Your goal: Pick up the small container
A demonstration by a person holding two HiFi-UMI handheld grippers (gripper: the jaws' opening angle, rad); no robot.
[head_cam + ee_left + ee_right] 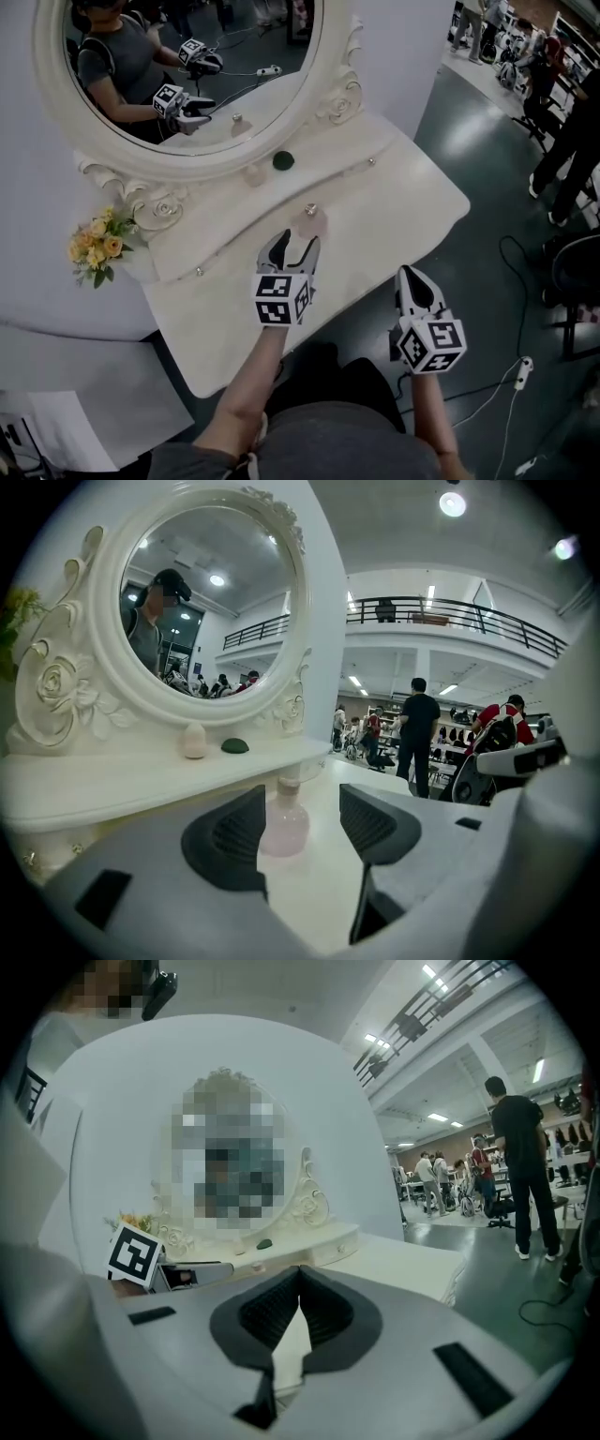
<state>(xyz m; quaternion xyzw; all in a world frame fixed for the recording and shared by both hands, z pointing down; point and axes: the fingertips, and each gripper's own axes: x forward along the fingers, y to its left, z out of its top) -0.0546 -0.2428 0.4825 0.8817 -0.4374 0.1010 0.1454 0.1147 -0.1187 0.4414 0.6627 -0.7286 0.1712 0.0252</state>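
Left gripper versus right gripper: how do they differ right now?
The left gripper has its fingers apart, framing the small pink bottle without gripping it; the right gripper has its fingers together on nothing. The left gripper reaches over the white table; the right gripper hangs by its near edge. Both point towards the mirror.

— What does the small container [284, 822] look like?
— A squat, pale pink bottle: round belly, short neck, lighter cap on top
— How does it sit?
— Upright on the white table top [394, 202], just in front of the raised shelf [141, 780], with nothing touching it
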